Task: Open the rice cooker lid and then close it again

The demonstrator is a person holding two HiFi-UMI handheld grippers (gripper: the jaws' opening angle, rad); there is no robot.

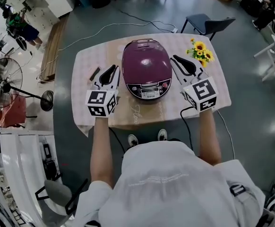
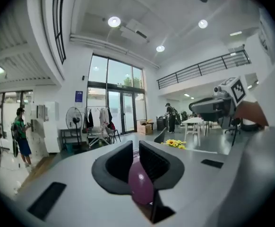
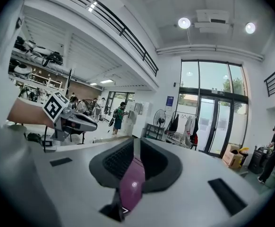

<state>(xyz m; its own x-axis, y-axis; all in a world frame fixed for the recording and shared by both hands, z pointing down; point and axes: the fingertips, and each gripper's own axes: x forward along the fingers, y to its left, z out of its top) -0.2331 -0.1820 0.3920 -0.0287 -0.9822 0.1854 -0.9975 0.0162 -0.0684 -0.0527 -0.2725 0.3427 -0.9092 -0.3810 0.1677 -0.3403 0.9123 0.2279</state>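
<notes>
A: Rice cooker [image 1: 146,65]?

B: Purple, lid down. It sits mid-worktop [image 1: 128,119] on a patterned cloth, control panel towards the person. Sunflowers [image 1: 200,51] at its far right.

A: Claws?

B: Left claw [image 1: 112,70] just beside the cooker's left flank, right claw [image 1: 176,59] beside the right flank. Can't tell if either touches. Both are clenched to a thin slit, gripping nothing, with the purple shell showing below each.

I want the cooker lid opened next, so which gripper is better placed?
Left, marginally: the left gripper sits closer to the front panel of the rice cooker; the right gripper reaches further back, beside the sunflowers.
</notes>
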